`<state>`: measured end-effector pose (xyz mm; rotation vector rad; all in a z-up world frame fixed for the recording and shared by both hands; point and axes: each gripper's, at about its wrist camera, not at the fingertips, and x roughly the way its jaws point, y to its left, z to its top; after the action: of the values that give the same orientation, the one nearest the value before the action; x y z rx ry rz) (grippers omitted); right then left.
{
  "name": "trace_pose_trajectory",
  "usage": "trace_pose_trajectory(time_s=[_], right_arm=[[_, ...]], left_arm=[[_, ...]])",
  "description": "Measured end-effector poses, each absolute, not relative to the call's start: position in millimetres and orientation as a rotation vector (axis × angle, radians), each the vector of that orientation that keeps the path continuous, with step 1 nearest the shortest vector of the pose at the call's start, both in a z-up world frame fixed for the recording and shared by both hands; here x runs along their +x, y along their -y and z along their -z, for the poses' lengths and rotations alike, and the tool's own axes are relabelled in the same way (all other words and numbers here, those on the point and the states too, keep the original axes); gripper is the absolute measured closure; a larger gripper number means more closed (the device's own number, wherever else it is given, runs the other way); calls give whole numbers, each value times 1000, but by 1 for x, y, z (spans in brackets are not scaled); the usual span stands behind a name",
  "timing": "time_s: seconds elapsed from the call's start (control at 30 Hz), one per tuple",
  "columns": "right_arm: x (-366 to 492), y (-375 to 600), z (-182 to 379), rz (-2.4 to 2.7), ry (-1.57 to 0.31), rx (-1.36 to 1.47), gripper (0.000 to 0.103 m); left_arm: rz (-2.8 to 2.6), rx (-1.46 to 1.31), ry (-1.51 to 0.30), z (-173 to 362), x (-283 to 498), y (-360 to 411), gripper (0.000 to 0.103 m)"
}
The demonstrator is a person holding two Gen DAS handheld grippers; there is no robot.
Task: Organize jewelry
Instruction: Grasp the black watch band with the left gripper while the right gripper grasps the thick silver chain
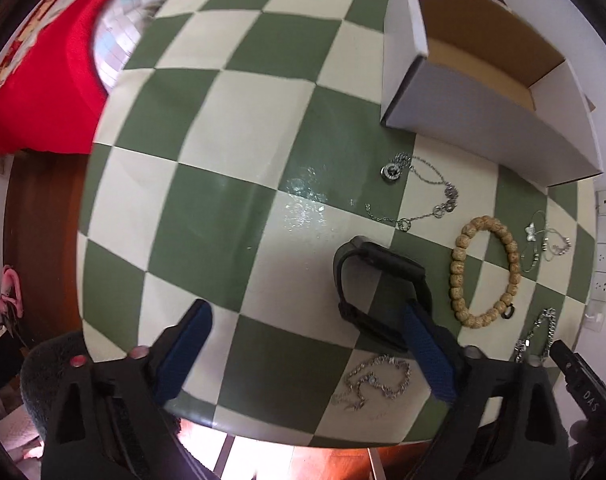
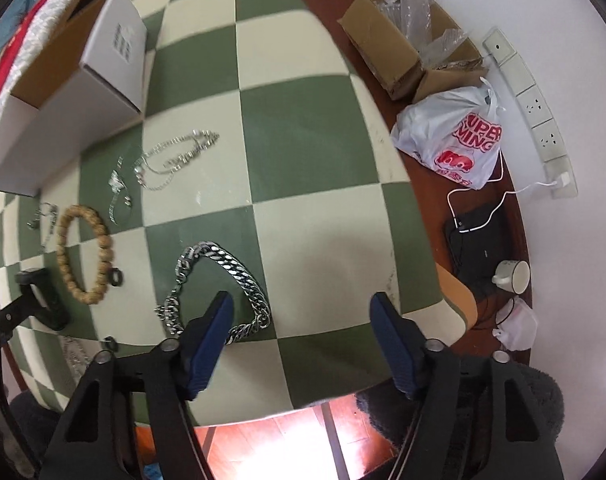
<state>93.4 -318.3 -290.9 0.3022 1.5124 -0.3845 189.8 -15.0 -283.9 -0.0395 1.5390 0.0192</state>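
The left gripper [image 1: 307, 344] hangs over the near edge of the checked table [image 1: 231, 120] with its blue-padded fingers [image 1: 185, 348] spread wide and nothing between them. Its right-hand pad overlaps the black watch [image 1: 377, 284] in the left wrist view, but whether it touches the strap cannot be told. Just below that pad a fine silver chain [image 1: 377, 380] lies crumpled near the table edge.

The right gripper [image 2: 303, 340] is likewise fully spread and empty, low over the near side of the table. Its left pad sits over the lower curve of the heavy curb-link chain [image 2: 223, 284], which lies in a loose loop on a green square.

Further out, the wooden bead bracelet [image 1: 485, 272] lies flat beside the watch, with a small black ring [image 1: 509, 313] touching its near end. Beyond it lie a thin chain with ring links [image 1: 423, 196] and a tangle of slim silver pieces [image 1: 543, 240]. The open white box [image 1: 483, 120], brown inside, stands at the far side, apparently empty, so the sorting looks barely begun.

The curb chain is probably the heaviest piece. It is limp and smooth, so it will sag and may slide through the pads; pinching across a bunched run of links should hold better than a single strand. The bead bracelet looks light and grippy, easily taken across its beads. The fine chains seem delicate, prone to snagging and hard to lift off the flat surface.
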Motion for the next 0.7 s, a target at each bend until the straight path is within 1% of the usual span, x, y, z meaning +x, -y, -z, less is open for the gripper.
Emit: trace_pose_trajectory(time_s=[0.03,0.07,0.1,0.13,0.17,0.2,0.23,0.27,0.3,0.33,0.37,0.4,0.43,0.47,0.7], right_arm=[[93,317,296,385,-1515,307,38],[93,317,300,386,-1521,317,41],[90,318,298,391,-1499,327,43],[88,316,298,402,-1482,328,43],[86,317,296,408,-1470,331,43],[85,316,295,415,-1455,333,44],[83,314,294,420,-1438,331,47],[83,311,293,418,-1424,323,52],[83,308,291,411,-1412,311,57],[84,304,291,404,-1401,299,67],[84,299,291,398,-1393,287,76],[85,297,291,397,-1387,282,82],[86,292,291,401,-1379,275,91],[86,288,290,408,-1377,269,94],[92,277,287,400,-1392,284,95]], left_arm=[[-12,-45,-1546,287,191,16,21],[-8,-48,-1552,291,192,16,24],[-8,-46,-1559,294,192,16,30],[-4,-47,-1561,296,192,17,41],[-1,-52,-1558,298,193,17,46],[1,-56,-1548,297,192,16,48],[2,-54,-1542,298,193,16,51],[3,-52,-1531,297,193,16,54],[4,-50,-1516,295,192,16,62],[7,-47,-1507,293,192,16,72],[13,-45,-1504,292,192,17,77],[16,-51,-1502,291,193,17,89],[22,-59,-1502,286,194,19,98],[26,-59,-1503,287,194,18,99],[60,45,-1427,264,190,26,101]])
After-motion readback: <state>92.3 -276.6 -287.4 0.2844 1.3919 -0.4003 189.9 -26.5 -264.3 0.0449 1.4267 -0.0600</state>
